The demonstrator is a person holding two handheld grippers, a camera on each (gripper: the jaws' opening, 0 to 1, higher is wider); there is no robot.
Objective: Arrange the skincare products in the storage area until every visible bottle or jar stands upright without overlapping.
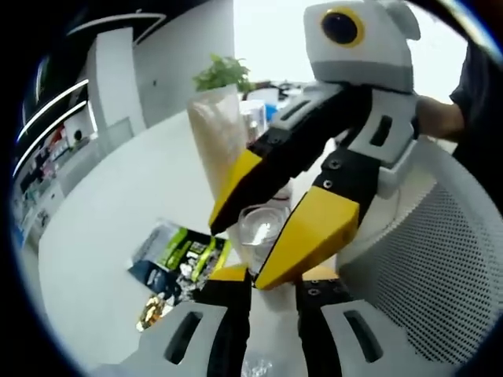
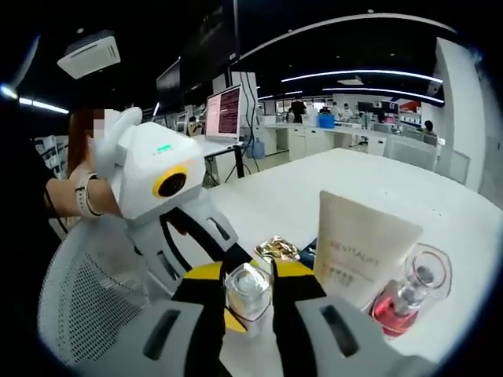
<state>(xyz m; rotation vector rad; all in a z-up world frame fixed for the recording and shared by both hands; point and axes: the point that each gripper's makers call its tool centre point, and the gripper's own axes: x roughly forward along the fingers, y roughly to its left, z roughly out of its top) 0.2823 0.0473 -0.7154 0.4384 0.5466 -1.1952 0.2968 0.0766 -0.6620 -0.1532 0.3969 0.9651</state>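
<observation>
- Right gripper (image 2: 250, 302): yellow-tipped jaws closed on a small clear bottle (image 2: 248, 292), seen from above, low over the white counter (image 2: 346, 177).
- Left gripper (image 1: 269, 284): jaws parted around the same bottle (image 1: 258, 228); whether they touch it, cannot tell.
- Cream tube (image 2: 360, 251) stands just beside the bottle; a pink round bottle (image 2: 407, 294) beyond it.
- Gold-topped item (image 2: 277, 248) and dark packet (image 1: 179, 255) lie on the counter.
- White mesh basket (image 2: 86, 290) sits near.
</observation>
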